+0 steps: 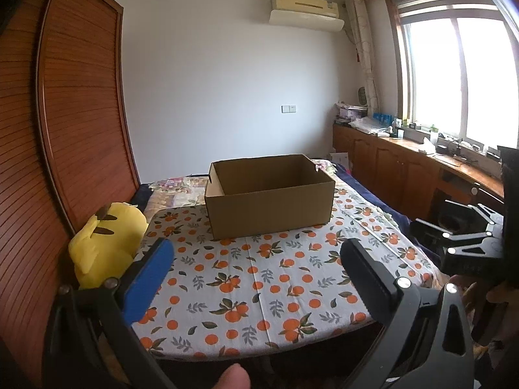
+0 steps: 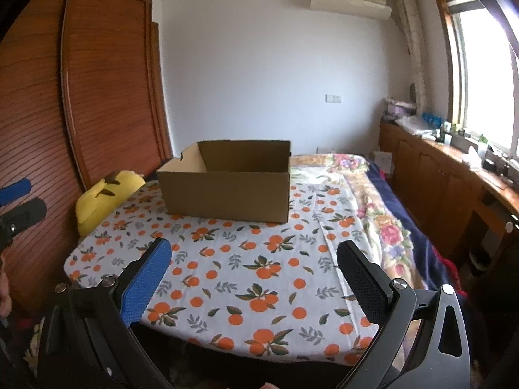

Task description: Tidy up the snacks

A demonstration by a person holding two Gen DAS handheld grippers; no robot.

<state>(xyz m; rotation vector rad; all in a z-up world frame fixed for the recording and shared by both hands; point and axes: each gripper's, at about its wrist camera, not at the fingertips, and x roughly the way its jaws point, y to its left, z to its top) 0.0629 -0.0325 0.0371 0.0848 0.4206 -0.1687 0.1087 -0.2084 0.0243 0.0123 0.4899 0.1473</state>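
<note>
Left wrist: left tool point(image 1: 256, 256) agape, angled downward

Setting: home bedroom. Bed point(image 1: 259, 291) under orange-print sheet, slatted wooden wardrobe point(image 1: 65, 113) at left, wall air conditioner point(image 1: 306, 9) above, curtained window point(image 1: 454, 74) over low wooden cabinets point(image 1: 389, 162), yellow plush toy point(image 1: 103, 243) beside bed.

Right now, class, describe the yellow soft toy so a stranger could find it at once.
Start at the table with the orange-print cloth and its open cardboard box. Look to the table's left edge, against the slatted wooden wardrobe. The plush toy there is bright yellow with dark markings, the only soft, rounded thing nearby.
</note>
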